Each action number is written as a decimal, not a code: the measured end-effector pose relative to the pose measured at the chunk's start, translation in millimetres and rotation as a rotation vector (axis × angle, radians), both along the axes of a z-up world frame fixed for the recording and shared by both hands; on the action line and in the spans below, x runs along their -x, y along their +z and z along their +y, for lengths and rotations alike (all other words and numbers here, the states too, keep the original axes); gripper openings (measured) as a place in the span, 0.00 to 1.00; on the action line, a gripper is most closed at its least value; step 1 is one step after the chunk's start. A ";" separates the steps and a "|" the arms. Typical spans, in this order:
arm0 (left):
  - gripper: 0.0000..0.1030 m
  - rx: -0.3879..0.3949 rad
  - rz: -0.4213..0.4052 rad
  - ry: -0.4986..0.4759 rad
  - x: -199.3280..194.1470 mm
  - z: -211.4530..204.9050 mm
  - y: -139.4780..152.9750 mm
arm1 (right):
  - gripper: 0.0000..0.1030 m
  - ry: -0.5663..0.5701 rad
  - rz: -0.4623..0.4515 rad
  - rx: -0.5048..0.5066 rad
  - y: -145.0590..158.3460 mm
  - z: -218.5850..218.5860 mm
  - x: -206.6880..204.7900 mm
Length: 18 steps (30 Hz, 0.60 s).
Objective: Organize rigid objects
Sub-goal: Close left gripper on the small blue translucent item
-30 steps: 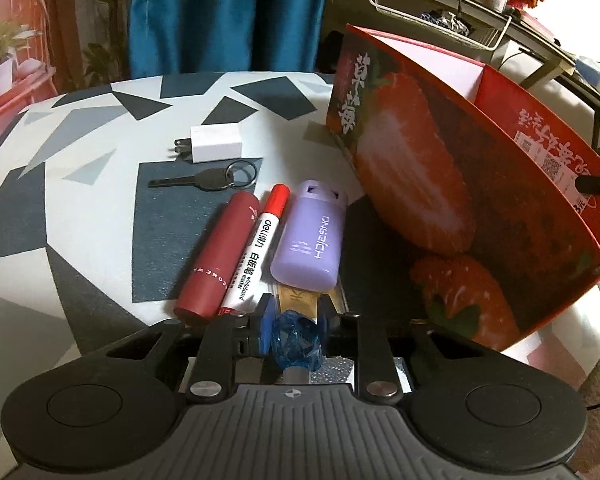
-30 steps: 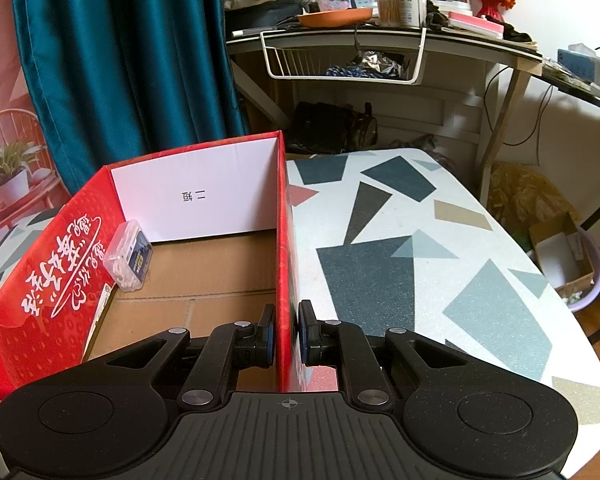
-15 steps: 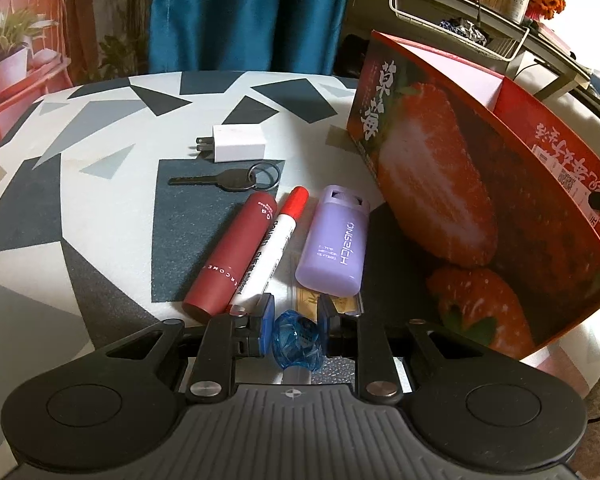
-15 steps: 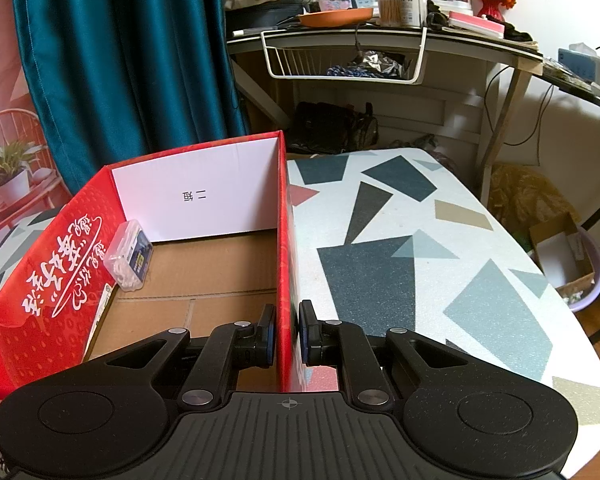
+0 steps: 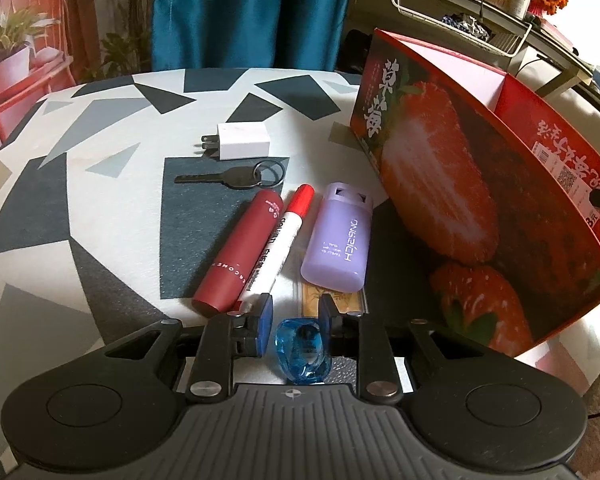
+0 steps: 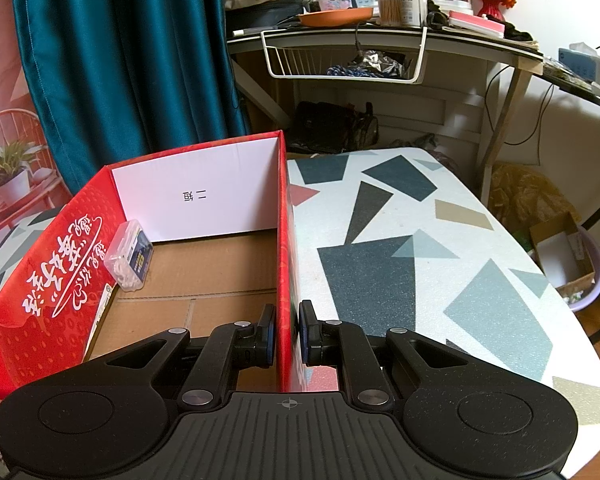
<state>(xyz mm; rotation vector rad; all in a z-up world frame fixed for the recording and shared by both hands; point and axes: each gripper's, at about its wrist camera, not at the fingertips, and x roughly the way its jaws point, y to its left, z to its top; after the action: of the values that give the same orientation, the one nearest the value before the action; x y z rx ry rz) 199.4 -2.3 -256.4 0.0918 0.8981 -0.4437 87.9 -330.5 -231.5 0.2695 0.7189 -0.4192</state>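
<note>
**A:** Blue, see-through, faceted: small gem-like piece [image 5: 302,354] low between the pads of the left gripper [image 5: 295,316], down at the table [image 5: 100,240]. Jaws a little apart, thin gap at the left-hand pad; no real squeeze, by the look.

**B:** And the destination?

**A:** Red strawberry box [image 5: 460,184], off to the right of that gripper, long side running away and rightward. Probably a close, a lift, then a swing right over the rim.

**B:** Other tool?

**A:** Right gripper [image 6: 286,330], clamped on the box's right wall, one pad inside, one outside. Likely steadying it. Inside, only a clear plastic case [image 6: 128,256] against the left wall.

**B:** Surroundings?

**A:** Just ahead of the left pads: maroon tube [image 5: 240,252], red-capped marker [image 5: 278,248], purple case [image 5: 338,240], side by side, long axes pointing away. Farther on, black key [image 5: 228,178] and white charger [image 5: 242,142]. Tabletop in grey and dark shards; teal curtain [image 5: 240,12] and cluttered desk [image 6: 380,36] behind.
</note>
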 end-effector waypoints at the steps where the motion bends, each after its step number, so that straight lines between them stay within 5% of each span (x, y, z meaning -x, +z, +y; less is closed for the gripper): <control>1: 0.26 0.001 0.011 0.000 -0.9 1.2 -0.1 | 0.12 0.000 0.000 0.000 0.0 0.1 0.1; 12: 0.41 -0.034 0.063 -0.042 10.0 6.4 0.2 | 0.12 0.000 0.000 0.000 0.2 -0.3 0.2; 18: 0.40 -0.032 0.067 -0.047 11.3 9.0 0.2 | 0.12 -0.001 0.000 0.000 0.3 -0.2 0.2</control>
<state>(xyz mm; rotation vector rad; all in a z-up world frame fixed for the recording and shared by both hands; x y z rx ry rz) 188.2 6.7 -256.2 0.1279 0.9707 -0.4789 87.7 -330.7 -231.2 0.2697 0.7188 -0.4198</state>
